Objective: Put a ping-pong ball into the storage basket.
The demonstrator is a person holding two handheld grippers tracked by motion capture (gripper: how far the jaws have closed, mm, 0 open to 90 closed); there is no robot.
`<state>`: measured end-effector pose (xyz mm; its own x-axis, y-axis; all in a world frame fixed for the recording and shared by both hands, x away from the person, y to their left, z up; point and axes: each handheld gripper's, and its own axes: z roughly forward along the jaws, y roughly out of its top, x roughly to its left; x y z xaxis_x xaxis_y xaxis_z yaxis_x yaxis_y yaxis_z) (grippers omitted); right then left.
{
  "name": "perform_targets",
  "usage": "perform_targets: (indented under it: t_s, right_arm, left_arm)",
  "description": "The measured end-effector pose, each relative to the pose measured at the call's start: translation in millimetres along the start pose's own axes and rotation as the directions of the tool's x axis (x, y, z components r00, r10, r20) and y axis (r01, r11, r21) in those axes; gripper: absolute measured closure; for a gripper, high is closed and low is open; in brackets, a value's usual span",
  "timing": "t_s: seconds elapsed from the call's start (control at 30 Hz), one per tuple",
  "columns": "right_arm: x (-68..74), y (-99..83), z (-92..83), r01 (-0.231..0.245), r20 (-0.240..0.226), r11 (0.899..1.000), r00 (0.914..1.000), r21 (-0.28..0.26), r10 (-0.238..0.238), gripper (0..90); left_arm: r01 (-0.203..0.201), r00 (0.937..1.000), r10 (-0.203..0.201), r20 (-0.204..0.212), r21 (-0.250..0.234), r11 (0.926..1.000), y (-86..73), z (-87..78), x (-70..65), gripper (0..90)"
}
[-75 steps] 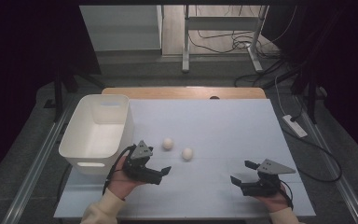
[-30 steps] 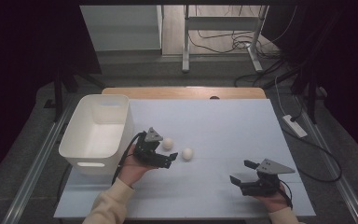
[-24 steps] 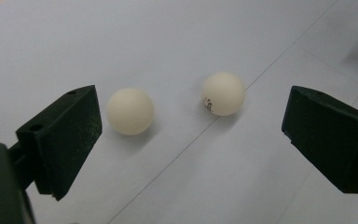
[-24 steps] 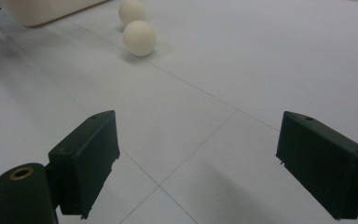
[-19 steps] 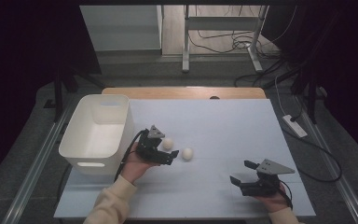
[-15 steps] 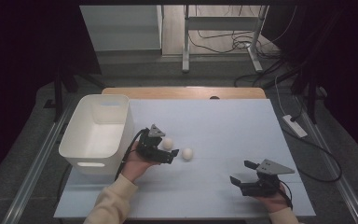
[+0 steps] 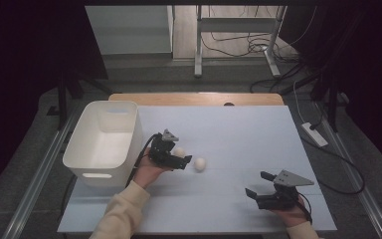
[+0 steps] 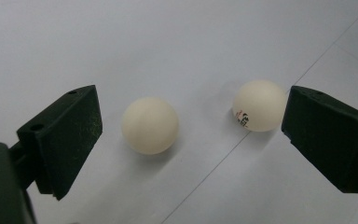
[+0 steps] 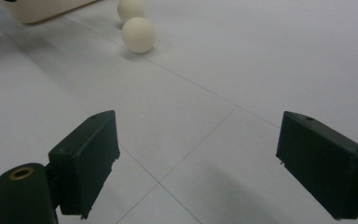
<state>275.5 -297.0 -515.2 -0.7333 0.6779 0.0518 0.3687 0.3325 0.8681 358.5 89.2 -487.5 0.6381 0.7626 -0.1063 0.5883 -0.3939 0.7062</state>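
Note:
Two cream-white balls lie on the pale blue table (image 7: 238, 134). The nearer ball (image 7: 179, 151) (image 8: 150, 125) sits in the gap of my left gripper (image 7: 178, 155) (image 8: 191, 119), which is open and touches neither ball. The second ball (image 7: 200, 163) (image 8: 259, 105) carries a small printed mark and lies just inside the right jaw in the left gripper view. My right gripper (image 7: 256, 184) (image 9: 198, 140) stands open over bare table near the front right. From the right gripper view both balls (image 9: 138, 34) (image 9: 130, 8) lie far ahead.
A white bin (image 7: 104, 142) stands at the table's left side, just left of my left hand. A power strip (image 7: 314, 134) and cables lie off the right edge. A cream-sleeved forearm (image 7: 122, 214) comes in from the front.
My left gripper has moved away from the person and to the right, from beside the bin's front corner up to the balls, and now brackets the nearer one. The right gripper has stayed put.

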Motion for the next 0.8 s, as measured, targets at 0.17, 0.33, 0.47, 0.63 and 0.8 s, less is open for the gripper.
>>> perform_targets:
  t_s: [0.17, 0.33, 0.47, 0.63, 0.8]
  right_arm:
    - [0.3, -0.4, 0.5, 0.002, -0.001, 1.000, 1.0000, 0.003, -0.002, 12.6]
    - [-0.4, -0.5, 0.7, 0.002, 0.002, 1.000, 1.0000, 0.005, -0.002, 12.6]
    - [-0.4, -0.7, 0.8, 0.002, 0.003, 1.000, 1.0000, 0.007, -0.002, 12.6]
    - [-0.7, -0.9, 0.6, 0.001, 0.004, 1.000, 1.0000, 0.007, -0.001, 12.6]
    - [-0.8, -1.0, 0.7, 0.002, 0.004, 1.000, 1.0000, 0.008, -0.002, 12.6]
  left_arm:
    - [0.009, 1.0000, -0.009, 0.001, 0.006, 0.9999, 1.0, 5.4, 4.4, 6.2]
    - [0.022, 0.9998, -0.022, -0.001, 0.021, 0.9996, 1.8, 12.5, 9.6, 6.2]
    - [0.022, 0.9997, -0.022, -0.008, 0.039, 0.9990, 1.2, 18.0, 12.5, 6.2]
    - [0.025, 0.9996, -0.025, -0.010, 0.054, 0.9982, 0.1, 21.2, 15.0, 6.2]
    - [0.037, 0.9992, -0.036, -0.014, 0.068, 0.9970, -1.4, 25.3, 18.5, 6.2]
